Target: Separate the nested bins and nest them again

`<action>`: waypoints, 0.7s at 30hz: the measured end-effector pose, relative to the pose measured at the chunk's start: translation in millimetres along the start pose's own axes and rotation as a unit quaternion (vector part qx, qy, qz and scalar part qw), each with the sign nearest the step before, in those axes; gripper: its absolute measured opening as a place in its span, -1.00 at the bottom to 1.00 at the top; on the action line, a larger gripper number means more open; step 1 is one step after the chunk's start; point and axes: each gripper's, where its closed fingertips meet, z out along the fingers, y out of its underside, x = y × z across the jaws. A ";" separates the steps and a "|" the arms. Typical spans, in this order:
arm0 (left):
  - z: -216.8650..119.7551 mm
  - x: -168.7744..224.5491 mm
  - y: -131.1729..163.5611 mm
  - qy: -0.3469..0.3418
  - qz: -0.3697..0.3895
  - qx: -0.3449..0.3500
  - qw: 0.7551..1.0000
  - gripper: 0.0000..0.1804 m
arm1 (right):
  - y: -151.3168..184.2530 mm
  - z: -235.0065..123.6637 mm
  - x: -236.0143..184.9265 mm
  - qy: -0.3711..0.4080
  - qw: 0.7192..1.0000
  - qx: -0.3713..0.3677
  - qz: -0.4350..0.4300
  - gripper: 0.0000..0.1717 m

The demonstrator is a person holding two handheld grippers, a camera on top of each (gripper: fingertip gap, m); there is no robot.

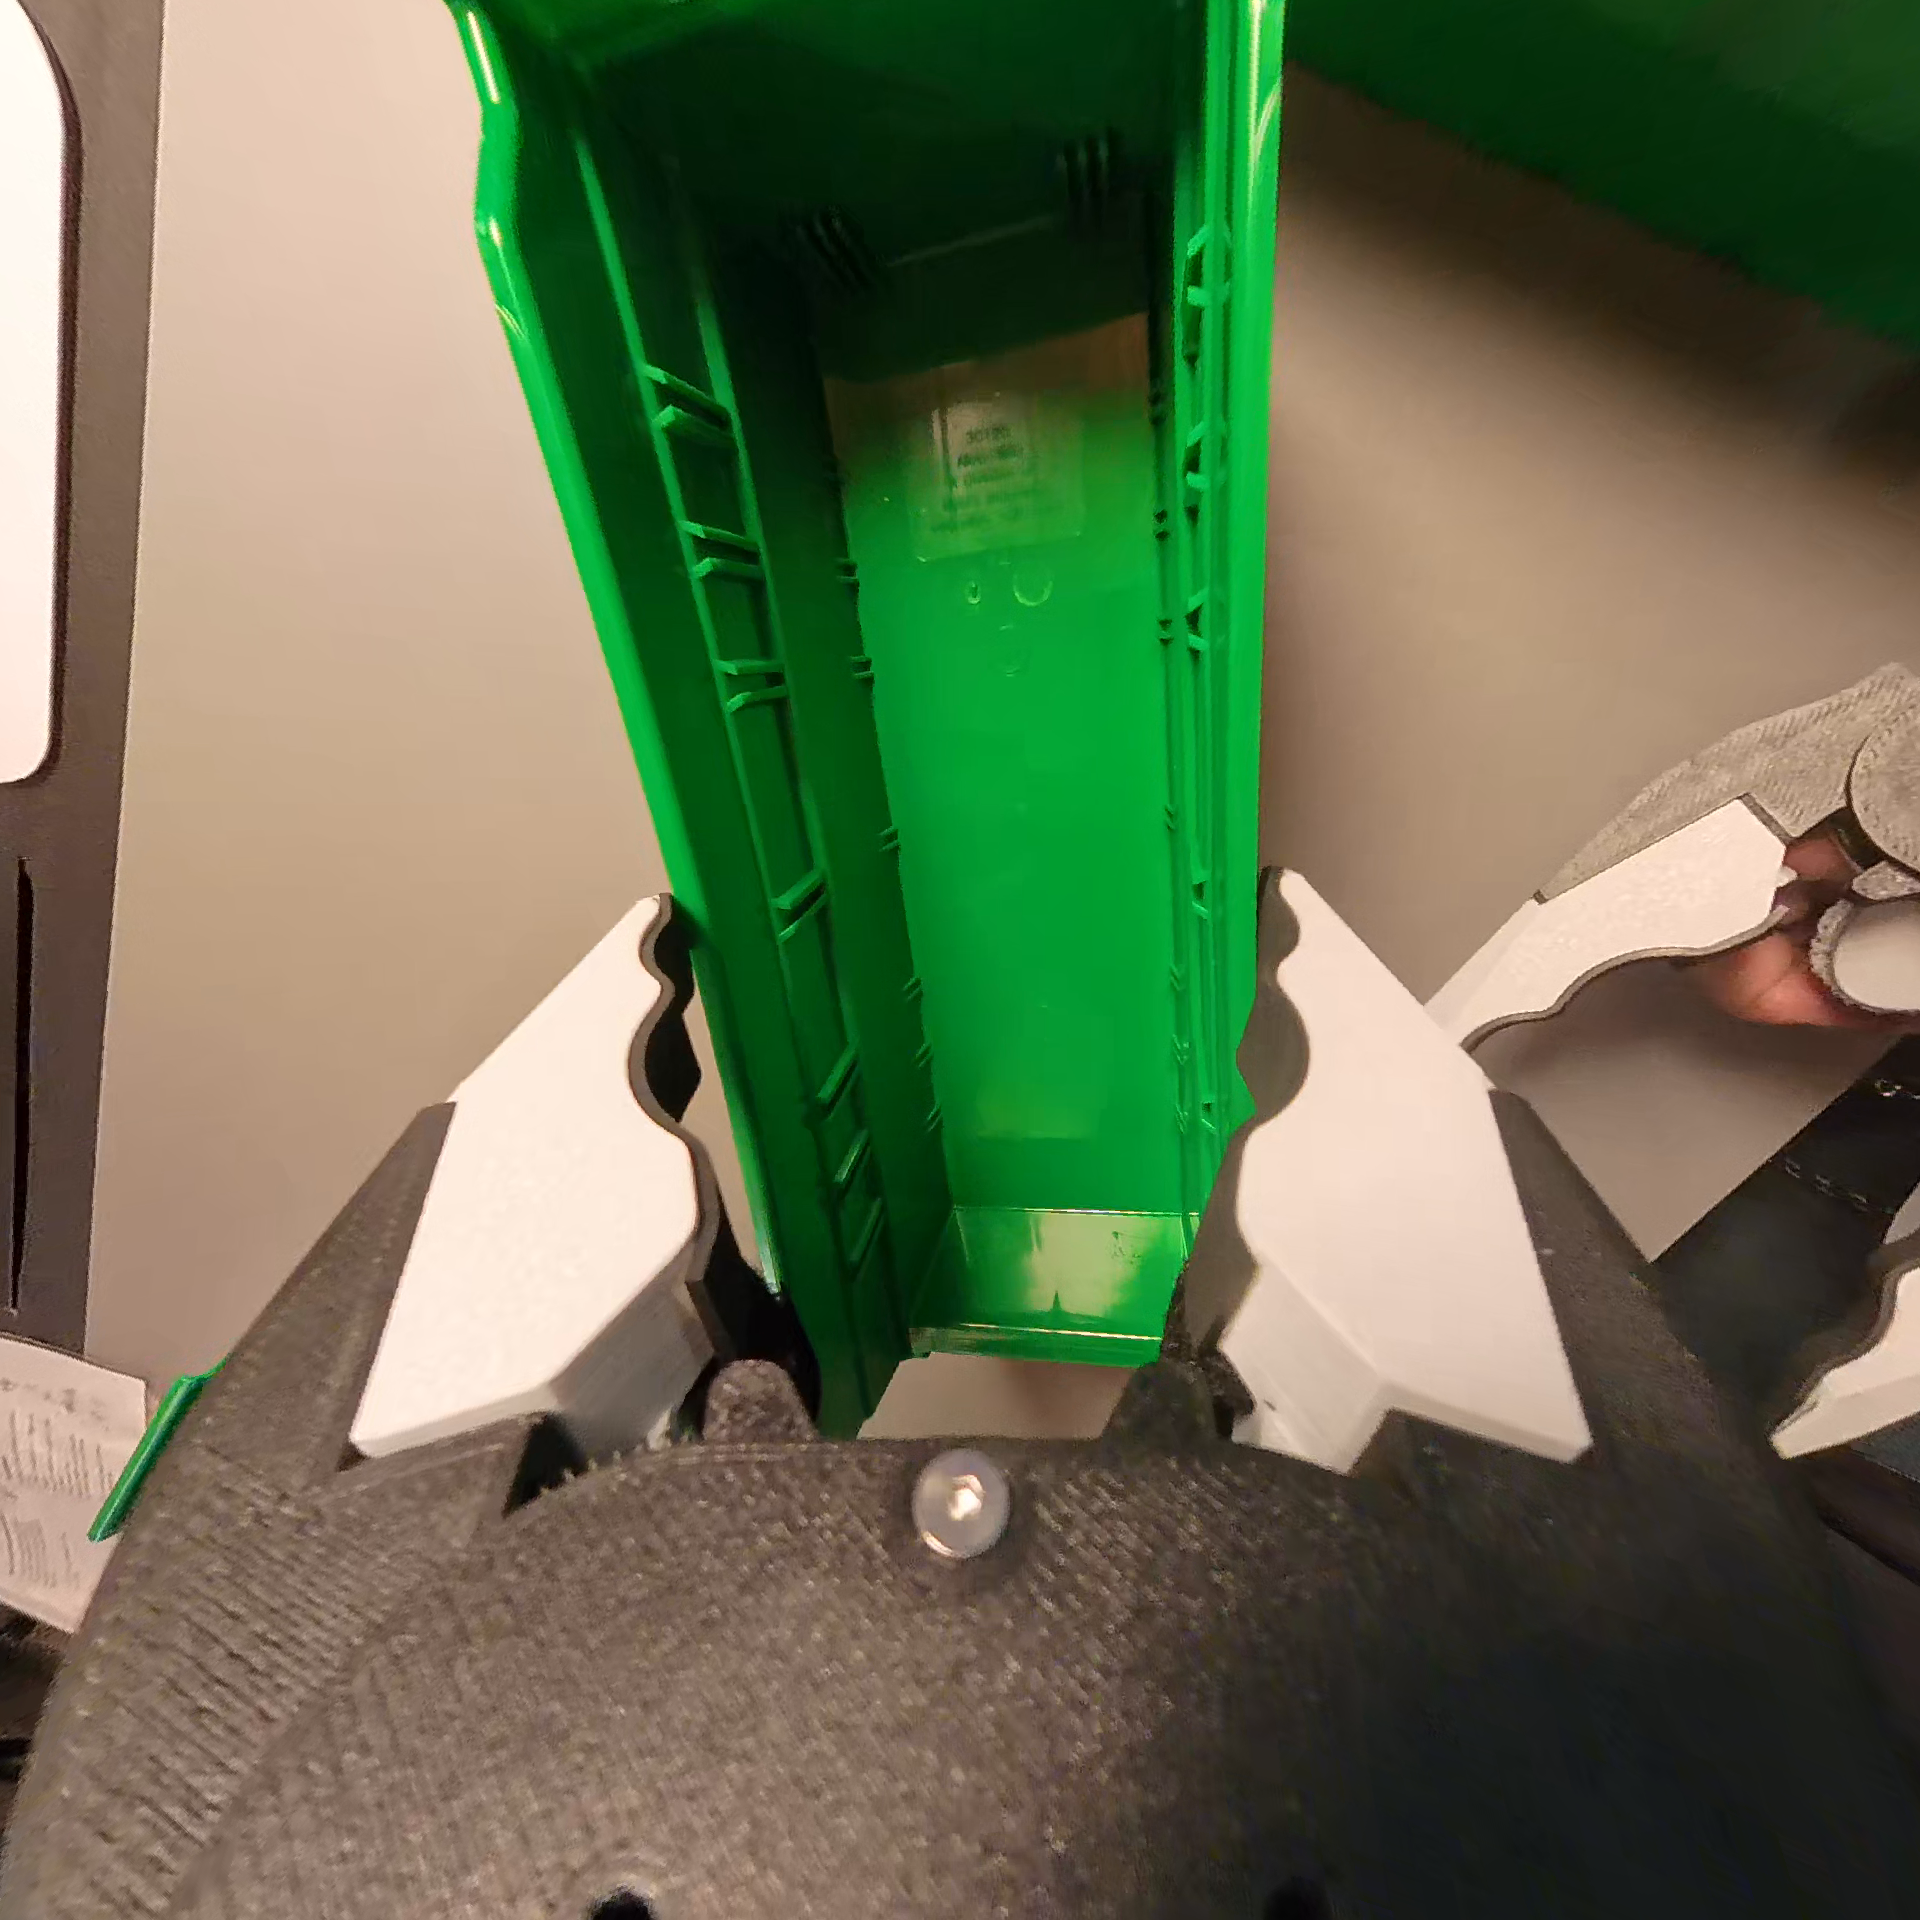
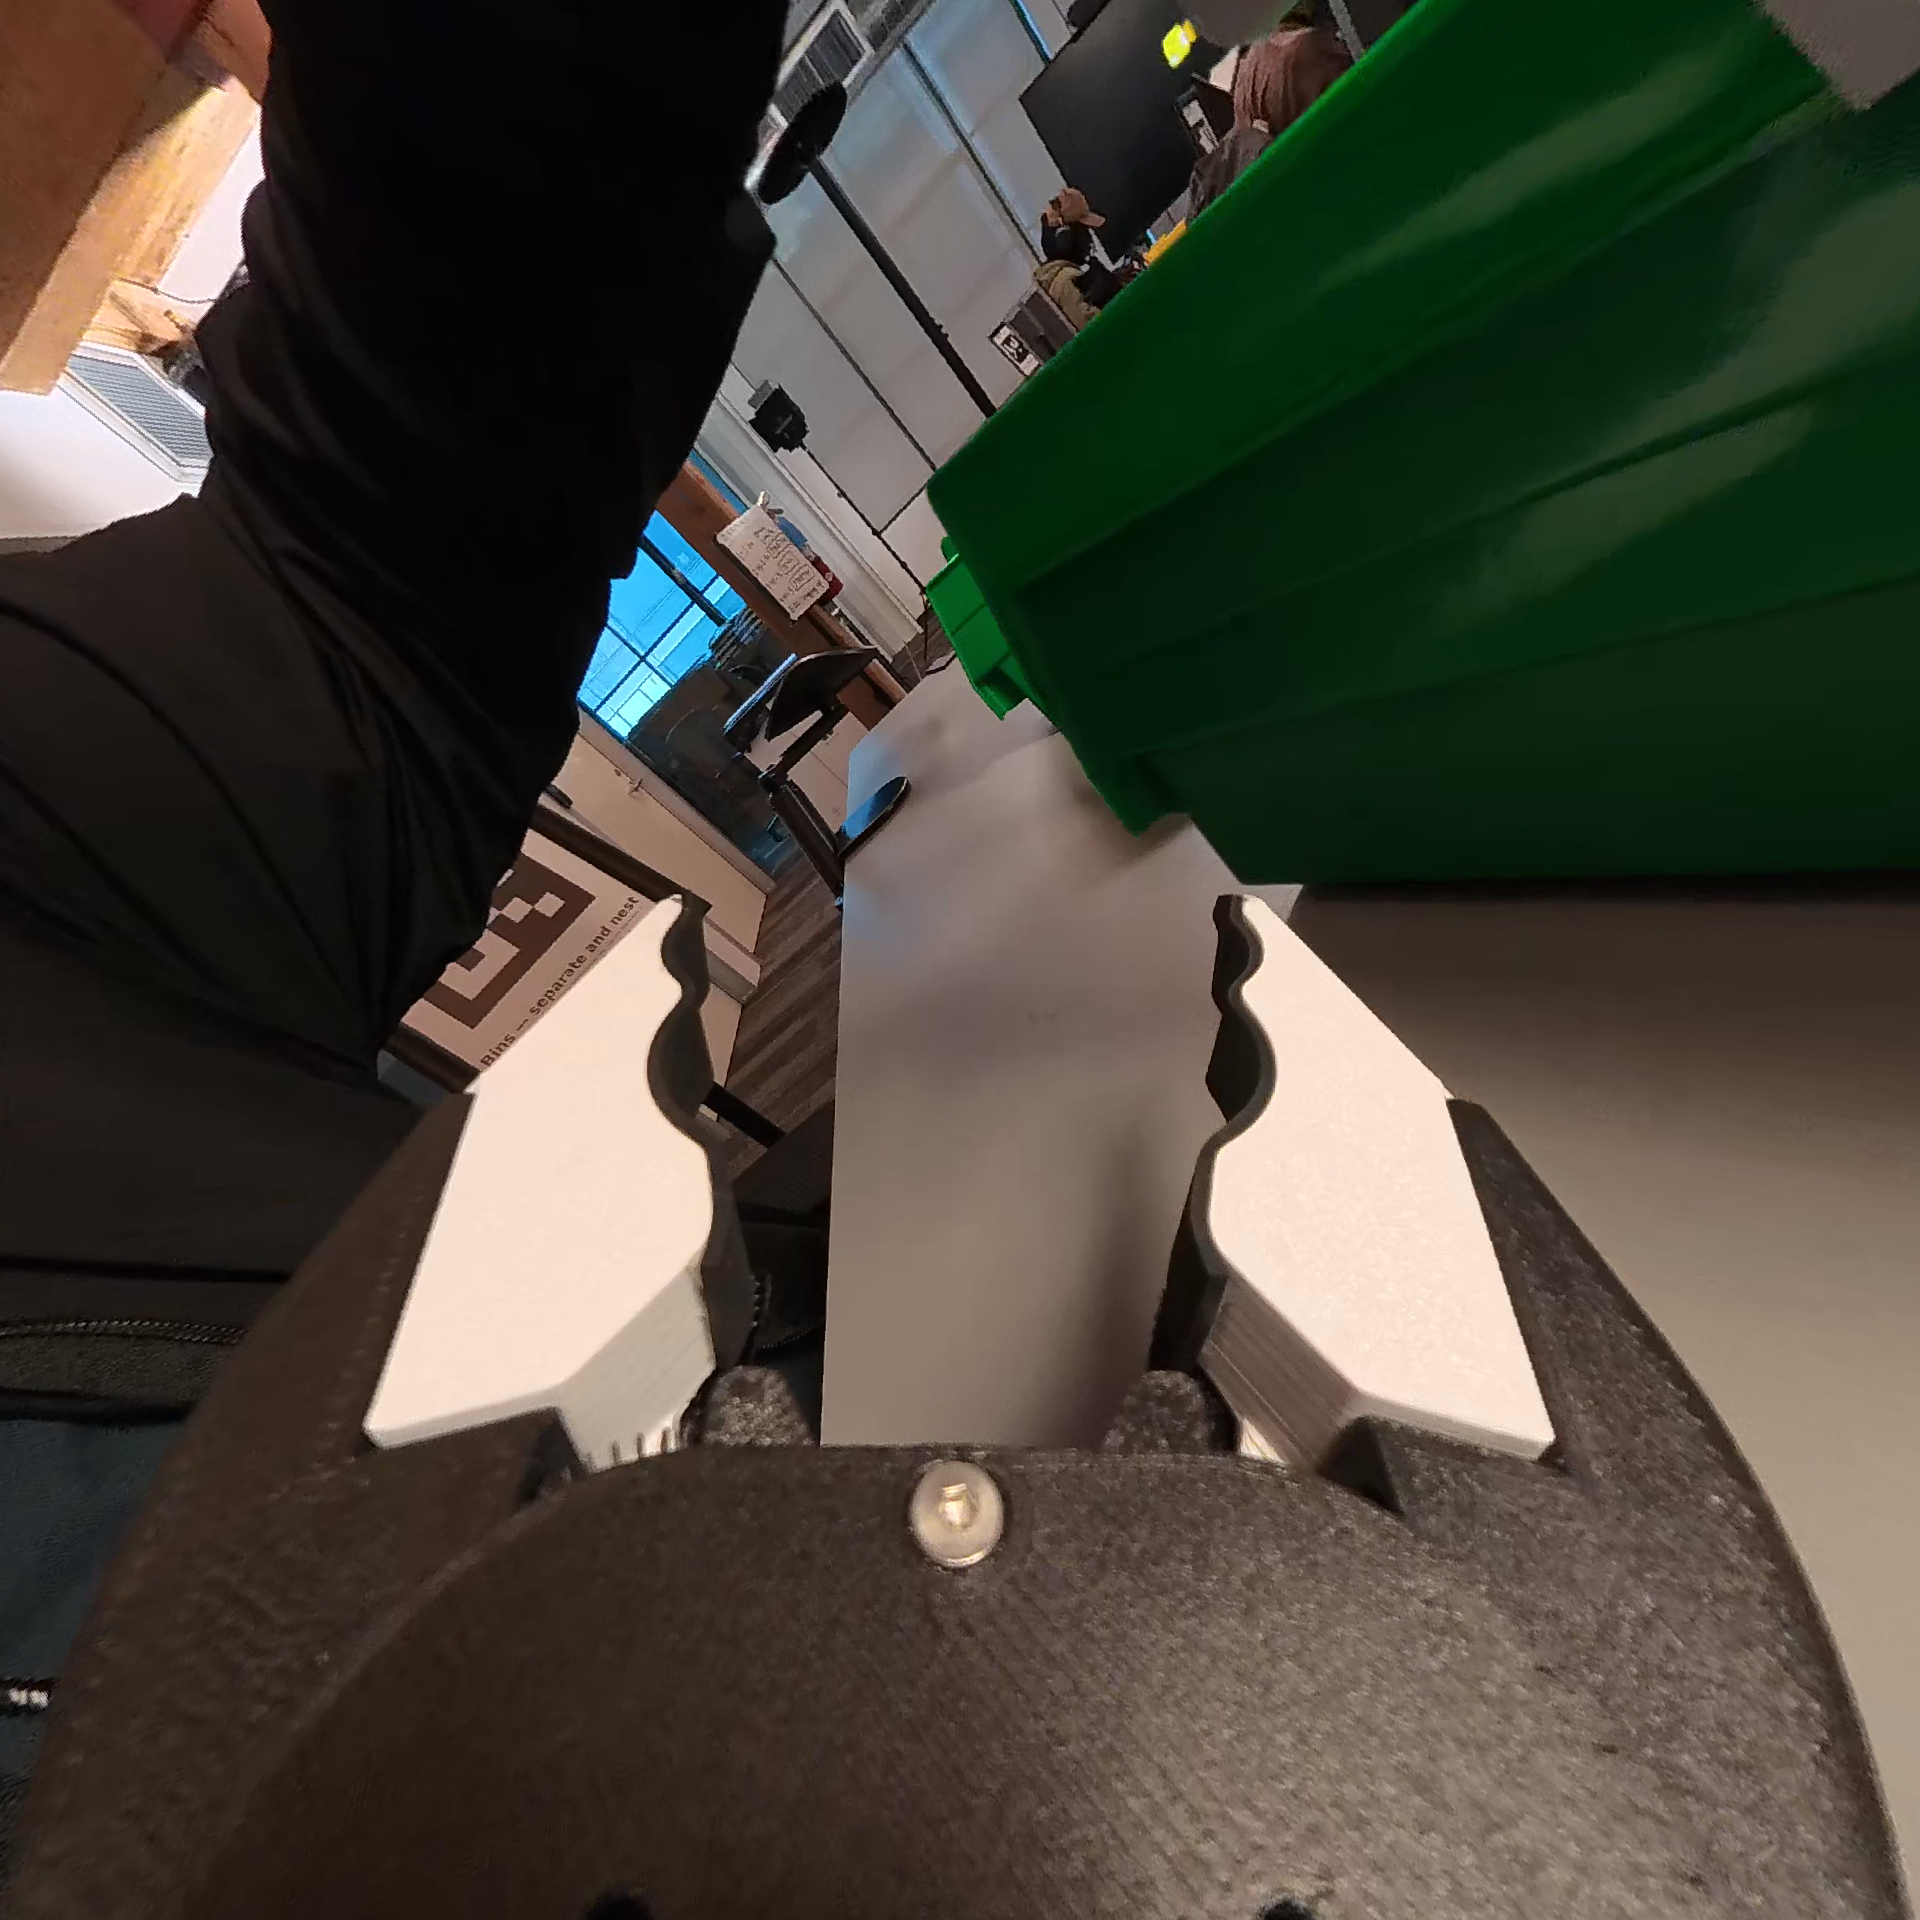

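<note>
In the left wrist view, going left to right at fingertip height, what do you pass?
Left finger → narrow green bin, standing between the fingers → right finger → the other hand-held gripper at the right edge.

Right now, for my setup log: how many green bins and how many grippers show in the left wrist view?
Bins: 2, near and far
Grippers: 2, left and right
Total: 4

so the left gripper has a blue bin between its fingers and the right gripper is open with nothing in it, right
Not quite: the bin between the left gripper fingers is green, not blue, as the left wrist view shows. The right gripper is indeed open with nothing in it.
</note>
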 end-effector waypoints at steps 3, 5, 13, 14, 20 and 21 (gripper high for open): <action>-1.0 3.5 1.7 0.006 0.001 -0.003 1.000 0.18 | 0.1 0.0 -0.1 0.000 1.000 0.000 0.000 0.14; -1.4 6.0 3.5 0.009 0.006 -0.008 1.000 0.19 | 0.2 0.1 -0.5 -0.002 1.000 0.000 0.001 0.14; -0.7 11.1 7.6 0.005 0.017 -0.013 1.000 0.24 | 0.2 0.1 -1.0 -0.003 1.000 0.000 0.000 0.14; -0.7 11.2 8.8 0.004 0.018 -0.015 1.000 0.24 | 0.1 -0.1 -1.0 -0.003 1.000 0.000 0.000 0.14; -3.4 9.5 13.7 -0.013 0.029 -0.026 0.999 0.24 | 0.1 0.0 -1.0 -0.003 1.000 0.000 0.001 0.14; -3.7 10.0 14.4 -0.012 0.030 -0.027 0.999 0.24 | 0.2 0.0 -0.9 -0.003 1.000 0.000 0.001 0.14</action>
